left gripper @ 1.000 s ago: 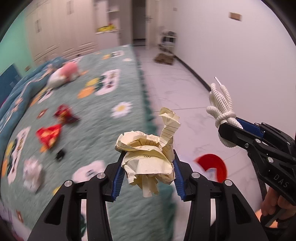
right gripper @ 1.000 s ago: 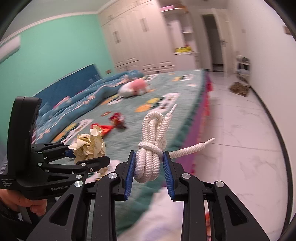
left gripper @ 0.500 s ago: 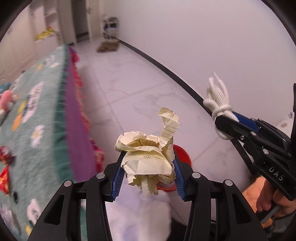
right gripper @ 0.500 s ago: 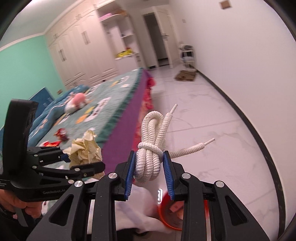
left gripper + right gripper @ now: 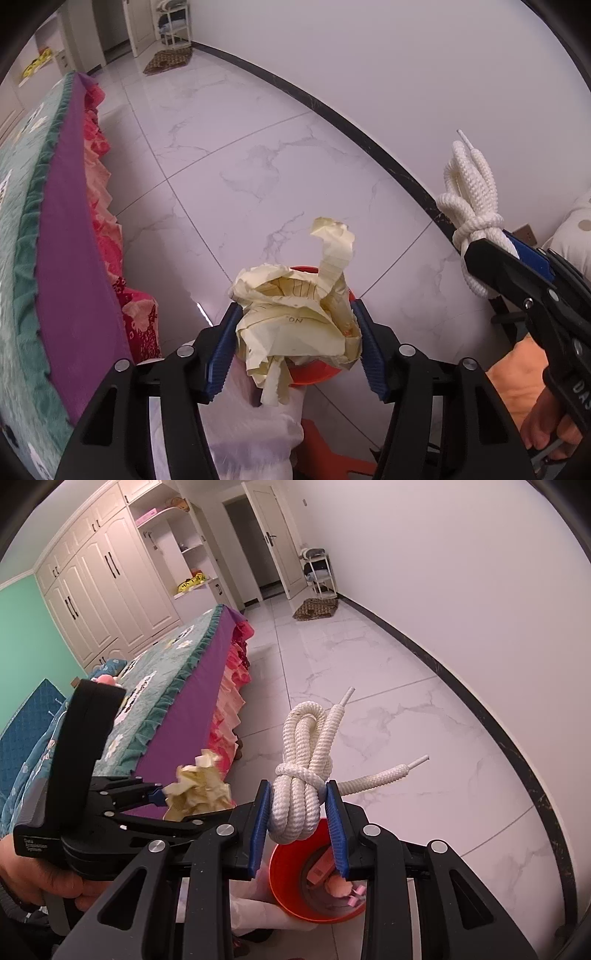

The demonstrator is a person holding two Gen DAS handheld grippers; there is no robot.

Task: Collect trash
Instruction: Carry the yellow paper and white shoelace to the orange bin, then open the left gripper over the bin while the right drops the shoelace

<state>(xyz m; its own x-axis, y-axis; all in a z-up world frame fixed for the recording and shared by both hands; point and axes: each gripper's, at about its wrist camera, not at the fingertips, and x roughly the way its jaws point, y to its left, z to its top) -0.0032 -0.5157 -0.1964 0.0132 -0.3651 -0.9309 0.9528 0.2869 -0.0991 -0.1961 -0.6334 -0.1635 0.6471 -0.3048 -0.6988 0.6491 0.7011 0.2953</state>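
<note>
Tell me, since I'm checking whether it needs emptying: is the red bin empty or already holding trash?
Already holding trash. The right wrist view looks into the red bin, where pink scraps lie on its grey bottom; how full it is cannot be told.

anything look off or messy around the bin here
Nothing spilled or damaged. The red bin stands upright on the floor with scraps inside. The crumpled paper sits between the opening left gripper, over the bin.

The right gripper point(image 5: 298, 814) pinches a knotted white rope point(image 5: 301, 775), its two tips pointing toward 1 and 2 o'clock. Under it, at 6 o'clock, an orange bin point(image 5: 286, 886) stands on the tiled floor point(image 5: 388, 709). At 9 o'clock the left gripper point(image 5: 168, 805), jaws opening, has crumpled paper point(image 5: 199, 788) between them. A bed point(image 5: 177, 672) runs toward 11 o'clock.
</note>
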